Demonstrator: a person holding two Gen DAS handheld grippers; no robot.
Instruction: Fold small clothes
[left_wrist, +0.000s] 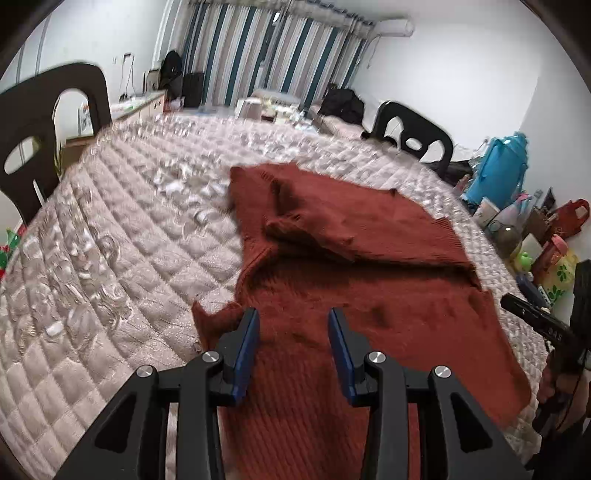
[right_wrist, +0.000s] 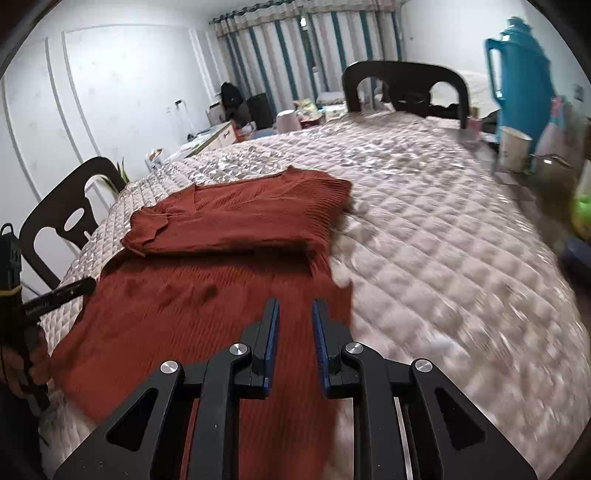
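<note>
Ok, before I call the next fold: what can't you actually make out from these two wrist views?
- Near hem of the red sweater: hidden in both wrist views behind the left gripper and right gripper.
- The sweater's folded-in sleeve: layers merge, its end unclear.
- Quilted cover: right part motion-blurred in the right wrist view.
- Clutter beside the blue thermos: small and cut off by the fisheye rim, left wrist view.

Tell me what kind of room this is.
Probably a lived-in room at home, used for dining. A table under a quilted cover has chairs around it, striped curtains hang at the back, and a blue thermos jug stands among household clutter.
</note>
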